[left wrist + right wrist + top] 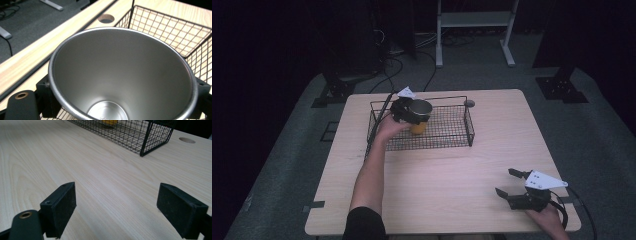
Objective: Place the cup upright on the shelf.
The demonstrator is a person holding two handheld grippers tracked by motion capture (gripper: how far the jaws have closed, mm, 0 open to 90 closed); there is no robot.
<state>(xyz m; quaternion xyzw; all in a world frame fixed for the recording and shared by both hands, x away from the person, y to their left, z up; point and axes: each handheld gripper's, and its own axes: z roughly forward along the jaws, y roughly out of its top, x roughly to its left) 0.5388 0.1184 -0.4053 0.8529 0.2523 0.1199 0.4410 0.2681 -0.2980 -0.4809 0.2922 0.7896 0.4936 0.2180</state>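
Black wire basket [447,131] on far half of pale wooden table [452,165], long side across. Inside, toward left end: metal cup [419,114], steel rim and yellow-orange lower body, upright, mouth up, above basket floor; cannot tell whether base touches mesh. Cup interior [120,75] bare brushed metal down to round bottom, nothing in it. Rest of basket floor [172,32] bare mesh with wood showing through. Round hole in tabletop [469,103] just beyond basket's far right corner. Left gripper [408,111] reaching over basket's left end, jaws clamped on cup from either side just under rim, black pads [46,92] pressed to outer wall at left and right of cup in left gripper view. Left hand [389,127] behind it over basket's near rim, forearm stretching from near table edge. Right gripper [512,183] near table's near right corner, well apart from basket, jaws spread wide, nothing between them; pads [60,207] just above bare wood in right gripper view, basket corner [146,141] and yellow of cup [109,122] far ahead.
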